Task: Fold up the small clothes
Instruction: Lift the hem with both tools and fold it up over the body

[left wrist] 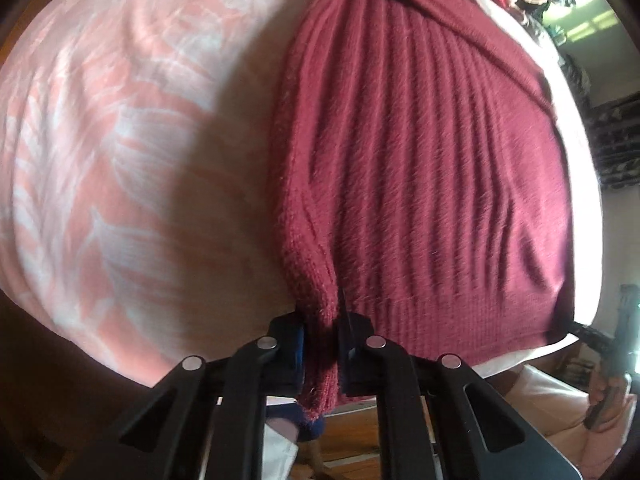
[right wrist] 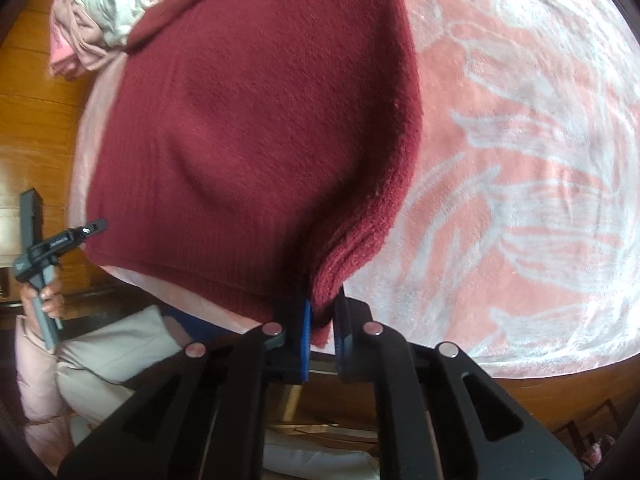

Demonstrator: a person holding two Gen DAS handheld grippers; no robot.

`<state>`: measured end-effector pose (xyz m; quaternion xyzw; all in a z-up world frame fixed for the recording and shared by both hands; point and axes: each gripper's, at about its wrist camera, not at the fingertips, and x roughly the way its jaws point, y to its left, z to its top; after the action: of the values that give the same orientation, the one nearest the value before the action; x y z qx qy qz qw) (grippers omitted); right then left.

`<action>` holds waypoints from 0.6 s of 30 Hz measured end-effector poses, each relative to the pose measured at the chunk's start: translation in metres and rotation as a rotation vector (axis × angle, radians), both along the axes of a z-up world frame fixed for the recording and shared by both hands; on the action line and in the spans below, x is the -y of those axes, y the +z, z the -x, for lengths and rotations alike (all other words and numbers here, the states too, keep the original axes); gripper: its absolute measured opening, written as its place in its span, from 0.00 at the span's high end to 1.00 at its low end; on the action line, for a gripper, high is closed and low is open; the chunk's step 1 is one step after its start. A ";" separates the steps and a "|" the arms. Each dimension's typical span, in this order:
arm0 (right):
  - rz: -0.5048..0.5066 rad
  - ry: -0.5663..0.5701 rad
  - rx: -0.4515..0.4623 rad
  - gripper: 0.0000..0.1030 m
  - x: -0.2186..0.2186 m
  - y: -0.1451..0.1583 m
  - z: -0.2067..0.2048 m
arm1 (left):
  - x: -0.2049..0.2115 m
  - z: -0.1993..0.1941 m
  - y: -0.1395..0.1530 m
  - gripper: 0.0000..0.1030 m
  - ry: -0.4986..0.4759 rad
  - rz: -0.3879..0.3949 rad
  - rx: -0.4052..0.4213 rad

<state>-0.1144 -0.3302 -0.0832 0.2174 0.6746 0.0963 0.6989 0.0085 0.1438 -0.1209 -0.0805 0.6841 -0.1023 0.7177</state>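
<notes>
Both hand-held grippers, left (left wrist: 322, 354) and right (right wrist: 320, 336), pinch the maroon sweater's (left wrist: 420, 168) hem corners; carry them level, taut, toward the collar

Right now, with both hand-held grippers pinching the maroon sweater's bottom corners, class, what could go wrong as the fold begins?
1. Each grip is thin: the left hand-held gripper and right hand-held gripper hold only a bunched corner of the maroon sweater, so a corner might slip out mid-fold.
2. The knit already ripples between the corners; uneven pulling could leave a crooked fold.
3. The pile of clothes lies by the sweater's far end; carrying the hem over could catch it.
</notes>
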 end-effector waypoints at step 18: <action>-0.048 -0.179 0.105 0.93 0.042 0.049 -0.091 | -0.002 -0.091 0.058 0.89 0.261 0.117 0.119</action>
<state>-0.0235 -0.3718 -0.0337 0.2881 0.6124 0.0606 0.7336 0.0997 0.1454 -0.0626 -0.2042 0.6170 -0.0525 0.7582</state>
